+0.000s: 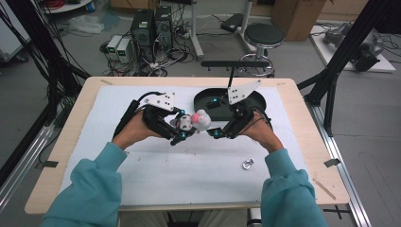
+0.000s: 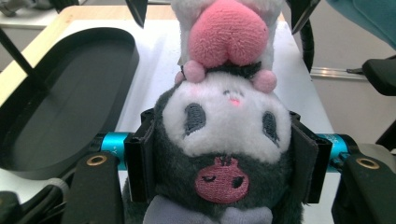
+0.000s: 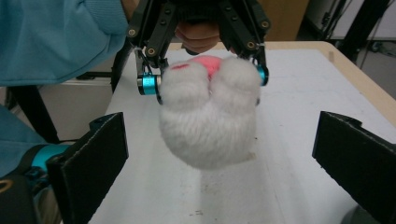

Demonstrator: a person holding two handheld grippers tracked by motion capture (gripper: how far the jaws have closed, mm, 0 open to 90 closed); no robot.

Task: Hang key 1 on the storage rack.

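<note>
a: why is the plush toy (image 1: 191,122) up in the air, off the bench (image 1: 189,165)?

b: the left tongs (image 1: 182,127) pinch it by the dark head, one pad on each cheek, so the white body sticks out to the right, free for the other hand. in the left gripper view the face (image 2: 224,121) sits square between the pads.

a: and the right tongs (image 1: 213,132)?

b: spread wide, pads on either side of the white end (image 3: 210,121) but not touching it. i judge they're lined up to take over the toy or grip its other end.

a: the black tray (image 1: 229,101)?

b: at the far side of the bench, just behind the right hand, nothing in it. a likely drop spot, though that's a guess.

a: that small metal ring (image 1: 248,164)?

b: near right, well apart from the toy, untouched.
</note>
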